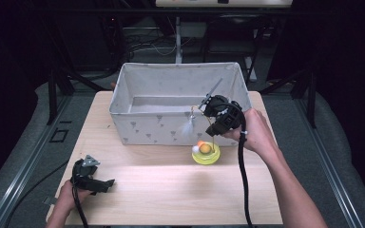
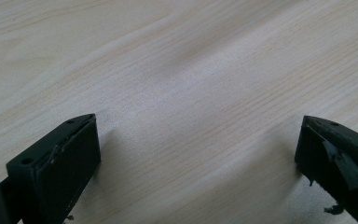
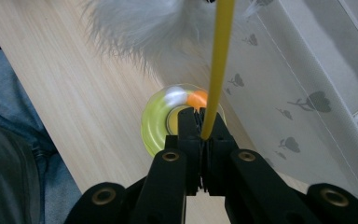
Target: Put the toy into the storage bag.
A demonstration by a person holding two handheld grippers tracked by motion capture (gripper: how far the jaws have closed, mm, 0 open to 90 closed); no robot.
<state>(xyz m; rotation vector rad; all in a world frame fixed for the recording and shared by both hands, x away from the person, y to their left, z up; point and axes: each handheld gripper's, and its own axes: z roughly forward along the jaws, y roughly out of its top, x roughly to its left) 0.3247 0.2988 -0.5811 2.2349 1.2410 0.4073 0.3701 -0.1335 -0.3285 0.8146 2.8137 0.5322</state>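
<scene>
Right tool [image 3: 200, 135] clamped shut on thin yellow wand [image 3: 220, 65] of cat toy, round base [image 1: 206, 153] near fabric bin [image 1: 147, 124] on bench [image 1: 171, 190]. Light, springy, feather [image 3: 140, 28] fragile; wand judged best gripped low. Left tool [image 2: 198, 154] wide open, empty.

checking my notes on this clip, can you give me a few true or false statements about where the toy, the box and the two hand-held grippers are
1. The right hand-held gripper is shut on the yellow stick of a feather toy. True.
2. The left hand-held gripper holds the feather. False: its jaws are open over bare table, nothing between them.
3. The yellow base sits inside the fabric box. False: it is on the table in front of the box.
4. The fabric box has small grey tree prints. True.
5. The left hand-held gripper hovers above the box. False: it is low at the table's near left corner.
</scene>
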